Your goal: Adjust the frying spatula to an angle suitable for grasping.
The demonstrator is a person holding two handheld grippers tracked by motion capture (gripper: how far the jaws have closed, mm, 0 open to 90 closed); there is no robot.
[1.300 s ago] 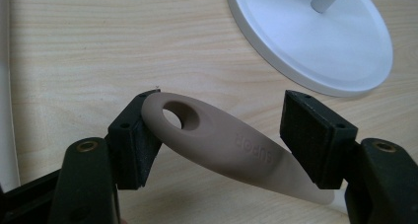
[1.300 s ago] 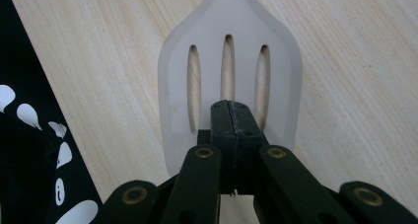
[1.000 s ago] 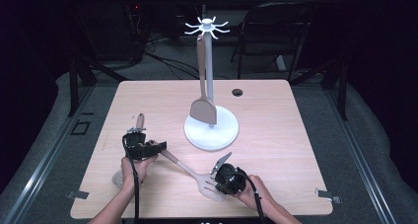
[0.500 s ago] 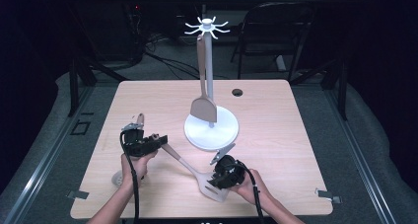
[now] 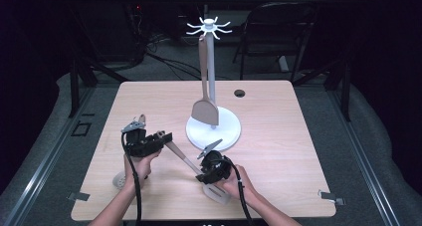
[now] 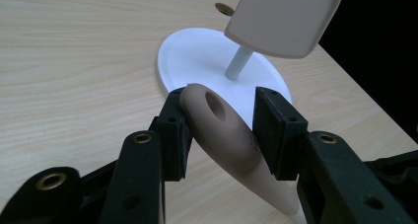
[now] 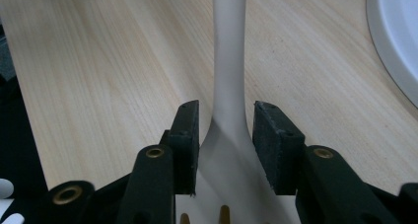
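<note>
A slotted spatula lies slantwise at the table's front, brown handle (image 5: 179, 156) up-left, white head (image 5: 221, 195) by the right hand. My left gripper (image 5: 166, 136) is shut on the handle's holed end (image 6: 231, 150) and holds it a little off the table; its jaws have just been closing. In the left gripper view both pads of this gripper (image 6: 222, 120) press the handle. My right gripper (image 5: 201, 176) straddles the spatula's pale neck (image 7: 229, 61). That right gripper (image 7: 224, 120) is open, small gaps beside the neck; its jaws have just been opening.
A white hook stand rises mid-table from a round base (image 5: 226, 131) (image 6: 197, 61) (image 7: 394, 31). A tan turner (image 5: 205, 111) (image 6: 283, 17) hangs from it, blade just above the base. A black grommet hole (image 5: 240, 93) lies behind. A pale round object (image 5: 119, 178) sits by the left forearm.
The right gripper has let go of the spatula and slid left along it to the neck. The left gripper has closed on the handle end and lifted it slightly.
</note>
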